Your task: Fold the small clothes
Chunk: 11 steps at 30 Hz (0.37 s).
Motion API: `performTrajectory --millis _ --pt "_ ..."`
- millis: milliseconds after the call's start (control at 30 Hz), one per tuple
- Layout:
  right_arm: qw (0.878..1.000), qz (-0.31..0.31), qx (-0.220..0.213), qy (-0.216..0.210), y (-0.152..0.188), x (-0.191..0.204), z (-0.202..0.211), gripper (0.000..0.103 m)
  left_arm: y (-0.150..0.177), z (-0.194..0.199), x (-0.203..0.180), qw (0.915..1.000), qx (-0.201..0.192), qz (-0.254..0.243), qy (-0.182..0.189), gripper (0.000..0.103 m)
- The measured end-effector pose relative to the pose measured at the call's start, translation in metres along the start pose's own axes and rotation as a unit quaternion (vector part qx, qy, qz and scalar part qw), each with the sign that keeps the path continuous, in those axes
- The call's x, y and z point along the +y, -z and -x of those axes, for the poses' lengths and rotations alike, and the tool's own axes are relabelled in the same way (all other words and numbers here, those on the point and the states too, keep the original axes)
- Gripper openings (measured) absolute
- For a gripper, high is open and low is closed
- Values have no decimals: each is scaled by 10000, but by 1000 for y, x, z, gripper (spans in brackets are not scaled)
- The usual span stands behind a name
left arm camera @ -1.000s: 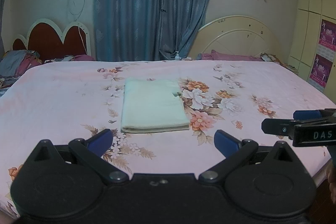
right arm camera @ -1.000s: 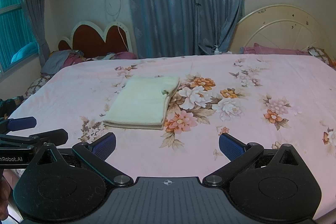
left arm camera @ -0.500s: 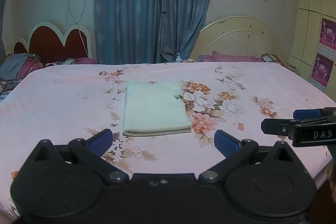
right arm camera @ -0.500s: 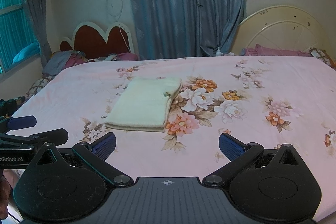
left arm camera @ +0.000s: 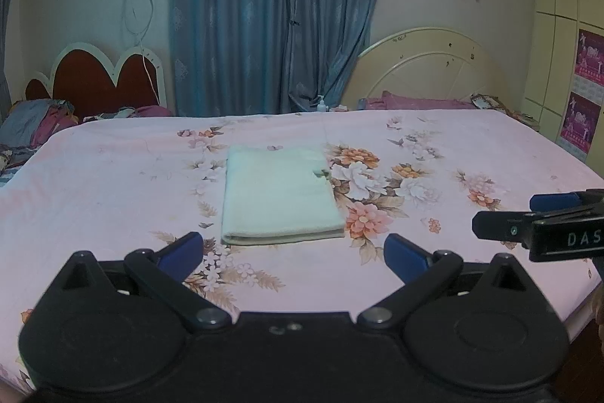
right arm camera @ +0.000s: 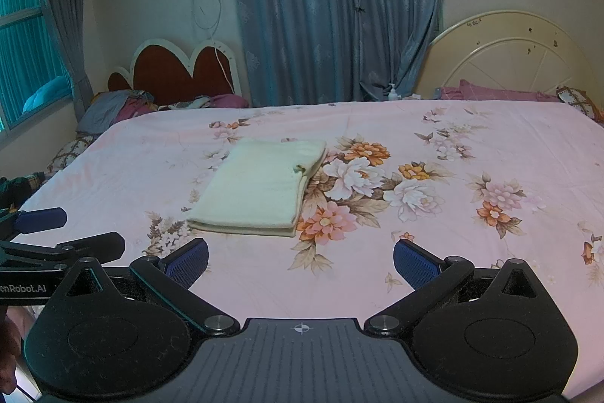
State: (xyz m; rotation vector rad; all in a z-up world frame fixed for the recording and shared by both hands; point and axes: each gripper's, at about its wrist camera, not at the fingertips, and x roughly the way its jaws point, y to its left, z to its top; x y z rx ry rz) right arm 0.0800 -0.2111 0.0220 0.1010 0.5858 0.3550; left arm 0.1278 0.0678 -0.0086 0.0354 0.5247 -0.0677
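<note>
Presently, both tools hang over the near edge of the bed (left arm camera: 94,184), neither in contact with anything. The left gripper (left arm camera: 292,252) stands released, its two blue pads spread wide with bare sheet between them. The right gripper (right arm camera: 300,261) is likewise released and empty.

Progress: one pale green garment (left arm camera: 279,193) lies on the floral sheet, ahead of the left gripper and just beyond its fingertips; from the right gripper it sits ahead and slightly to the left. It is already a flat rectangle with stacked layers showing at its near edge. A small dark tag or notch breaks its right edge. Judged from this, folding of that item looks complete or nearly so; at most a final squaring-up remains.

Count, left to right: a heap of mixed clothes (right arm camera: 113,108) far to the left of the tools by the red headboard (right arm camera: 177,74), number of pieces not discernible; one folded garment; one pump bottle (right arm camera: 392,91) far ahead by the curtain; one cream headboard (right arm camera: 509,55) ahead right. Whether the heap belongs to the task cannot be told.
</note>
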Motion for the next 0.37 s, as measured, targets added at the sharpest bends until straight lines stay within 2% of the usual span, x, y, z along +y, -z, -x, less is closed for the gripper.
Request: performTrajectory --millis 267,367 --pt "10000 27 13 -31 2 -2 0 103 2 1 0 10000 -70 -45 -49 98" --pt "10000 39 30 -47 5 -4 1 103 3 2 -1 10000 -71 -17 -34 102"
